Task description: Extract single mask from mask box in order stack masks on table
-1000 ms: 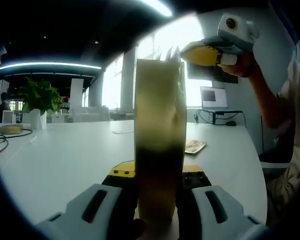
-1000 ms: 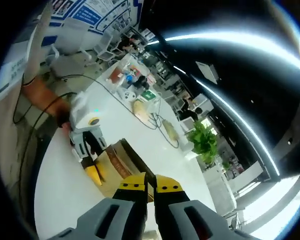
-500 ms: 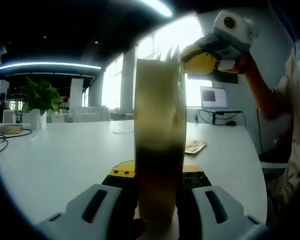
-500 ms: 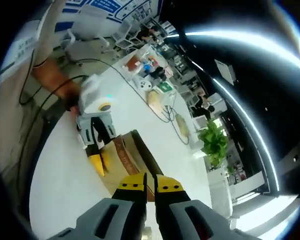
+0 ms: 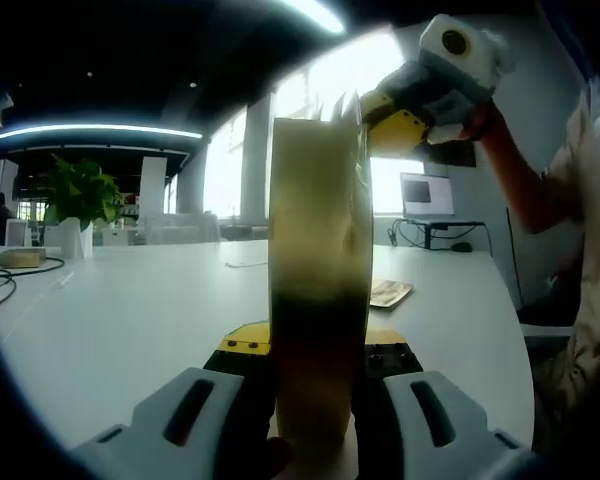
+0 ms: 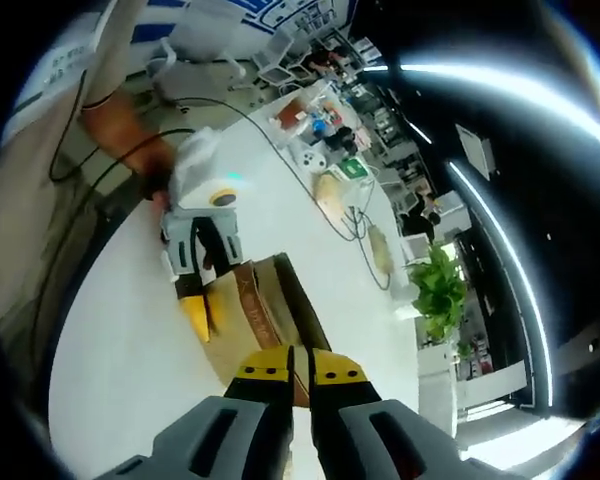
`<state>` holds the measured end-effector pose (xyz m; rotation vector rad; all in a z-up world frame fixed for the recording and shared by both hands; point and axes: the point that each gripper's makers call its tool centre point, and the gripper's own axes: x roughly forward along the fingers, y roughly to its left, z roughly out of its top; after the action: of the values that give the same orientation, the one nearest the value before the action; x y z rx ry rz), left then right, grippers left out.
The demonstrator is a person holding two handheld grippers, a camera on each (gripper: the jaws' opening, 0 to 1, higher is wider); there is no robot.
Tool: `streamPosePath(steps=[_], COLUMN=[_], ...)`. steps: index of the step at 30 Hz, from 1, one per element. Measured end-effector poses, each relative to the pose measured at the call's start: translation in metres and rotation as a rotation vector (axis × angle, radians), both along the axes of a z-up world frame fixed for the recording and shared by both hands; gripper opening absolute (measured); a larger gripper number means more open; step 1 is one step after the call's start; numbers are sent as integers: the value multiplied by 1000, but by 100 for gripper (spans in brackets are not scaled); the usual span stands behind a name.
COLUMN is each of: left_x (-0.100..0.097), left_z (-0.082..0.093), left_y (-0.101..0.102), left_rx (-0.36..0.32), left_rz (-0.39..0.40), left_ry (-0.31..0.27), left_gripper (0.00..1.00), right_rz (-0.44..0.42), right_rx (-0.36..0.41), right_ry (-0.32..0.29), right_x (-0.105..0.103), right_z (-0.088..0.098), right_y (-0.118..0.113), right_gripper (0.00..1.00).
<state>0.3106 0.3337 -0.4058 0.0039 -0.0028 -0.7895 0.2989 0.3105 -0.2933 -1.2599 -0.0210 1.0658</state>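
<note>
My left hand-held gripper (image 5: 315, 400) clamps the mask box (image 5: 318, 290) upright on the worktop (image 5: 130, 310), while my right hand-held gripper (image 6: 300, 375), jaws pressed together, hovers above it; next I'd open and pinch one mask.

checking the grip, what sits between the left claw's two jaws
In the left gripper view, the mask box stands upright between the jaws of the left claw, which press against its sides.

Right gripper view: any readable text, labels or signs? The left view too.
None can be read.
Blue-and-white wall signs: print too small and blurred.
Mask box: no legible print; in the left gripper view its face is blurred.
Flat item on table: markings unreadable.
</note>
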Motion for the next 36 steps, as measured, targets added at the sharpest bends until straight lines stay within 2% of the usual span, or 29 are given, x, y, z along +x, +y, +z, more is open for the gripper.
streamPosePath(steps=[14, 20, 26, 36], left_x=[0, 0, 1, 1], left_z=[0, 0, 0, 0], left_y=[0, 0, 0, 0], left_rx=[0, 1, 1, 1], left_rz=[-1, 0, 0, 0], left_ry=[0, -1, 0, -1], left_gripper=[19, 19, 19, 19], right_rz=[20, 38, 64, 89], right_rx=[-63, -117, -182, -223], right_ry=[13, 27, 72, 120], right_x=[-3, -6, -4, 0], right_z=[-3, -5, -5, -5], right_y=[-2, -4, -1, 5], right_gripper=[1, 1, 1, 1])
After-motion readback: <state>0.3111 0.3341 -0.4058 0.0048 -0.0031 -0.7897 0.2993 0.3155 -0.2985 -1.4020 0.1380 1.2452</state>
